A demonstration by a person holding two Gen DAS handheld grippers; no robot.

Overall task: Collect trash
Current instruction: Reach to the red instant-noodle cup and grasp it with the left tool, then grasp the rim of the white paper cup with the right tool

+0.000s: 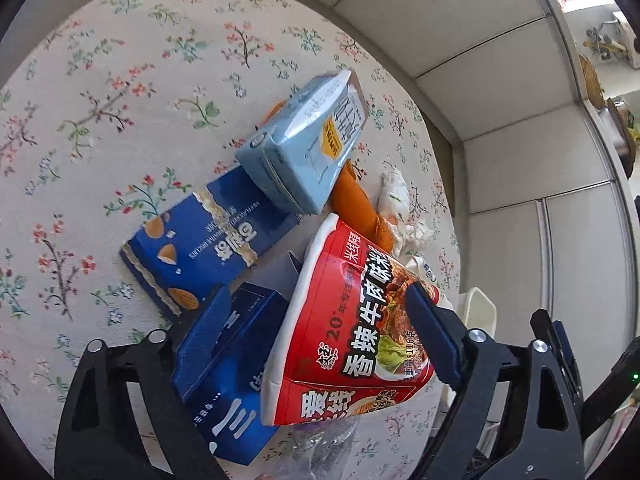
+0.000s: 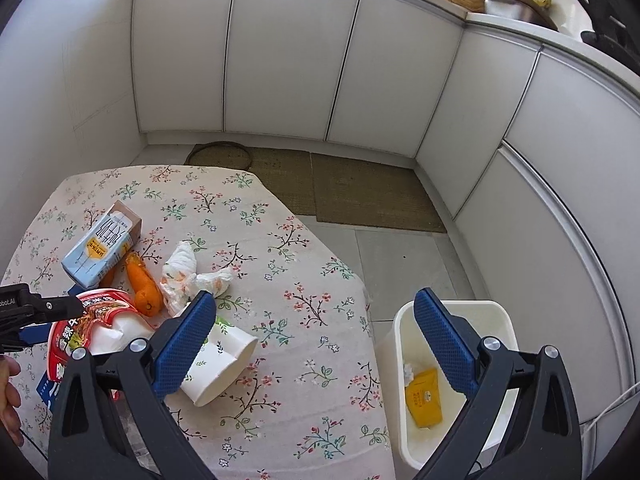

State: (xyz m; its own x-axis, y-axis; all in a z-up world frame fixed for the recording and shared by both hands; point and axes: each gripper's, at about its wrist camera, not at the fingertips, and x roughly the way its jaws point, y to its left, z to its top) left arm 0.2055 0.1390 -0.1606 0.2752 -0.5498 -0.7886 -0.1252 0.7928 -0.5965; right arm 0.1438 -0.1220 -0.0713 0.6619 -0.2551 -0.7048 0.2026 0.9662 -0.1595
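Note:
My left gripper (image 1: 320, 312) has its fingers around a red instant-noodle bowl (image 1: 352, 328), one pad on the bowl's outer wall, the other by its rim against a dark blue box (image 1: 228, 380). The bowl also shows in the right wrist view (image 2: 92, 320), lying on its side. My right gripper (image 2: 316, 336) is open and empty above the table's right edge. A white trash bin (image 2: 452, 380) stands on the floor beside the table, with a yellow packet (image 2: 424, 396) in it.
On the floral tablecloth (image 2: 280, 280) lie a light blue milk carton (image 1: 304, 148), a blue almond biscuit box (image 1: 200, 248), an orange wrapper (image 2: 142, 284), crumpled tissue (image 2: 188, 276) and a tipped white paper cup (image 2: 220, 372). White cabinets (image 2: 280, 52) stand behind.

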